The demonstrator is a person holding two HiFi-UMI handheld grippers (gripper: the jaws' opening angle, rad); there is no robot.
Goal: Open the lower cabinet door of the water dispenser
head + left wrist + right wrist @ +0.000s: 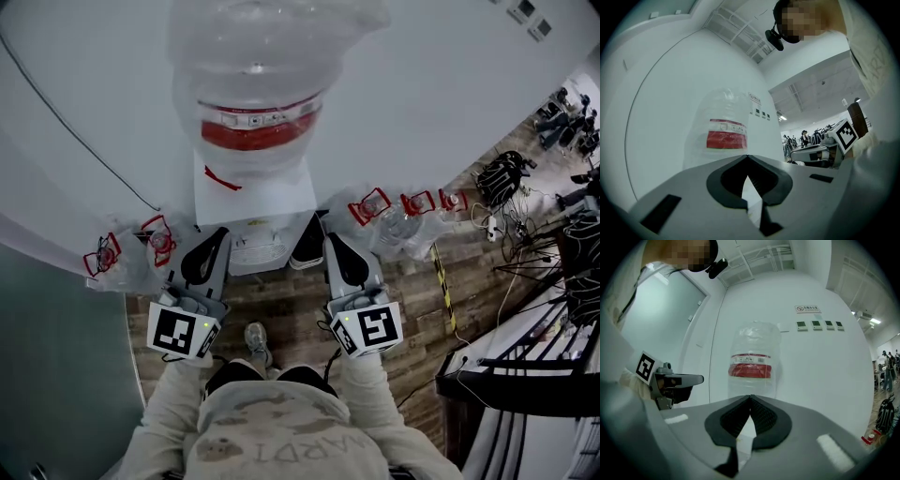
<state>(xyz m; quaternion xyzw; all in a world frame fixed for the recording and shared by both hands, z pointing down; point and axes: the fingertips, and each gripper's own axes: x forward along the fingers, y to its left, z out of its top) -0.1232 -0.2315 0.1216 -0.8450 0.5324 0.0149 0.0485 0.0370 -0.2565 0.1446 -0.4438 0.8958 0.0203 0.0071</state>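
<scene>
The white water dispenser [251, 195] stands against the curved wall with a large clear bottle [258, 103] with a red label on top. Its tap recess and drip tray [258, 251] show from above; the lower cabinet door is hidden below them. My left gripper [217, 236] and right gripper [330, 242] are held level in front of the dispenser, one on each side of the tray, touching nothing. In the left gripper view the left gripper [746, 157] is shut and empty, facing the bottle [725, 133]. The right gripper [750, 397] is likewise shut and empty before the bottle [751, 364].
Spare water bottles with red handles stand on the floor left [155, 239] and right [394, 223] of the dispenser. Yellow-black tape [443, 281] marks the wooden floor. A backpack [502, 176], cables and a black rack [553, 352] are at the right, with people far off.
</scene>
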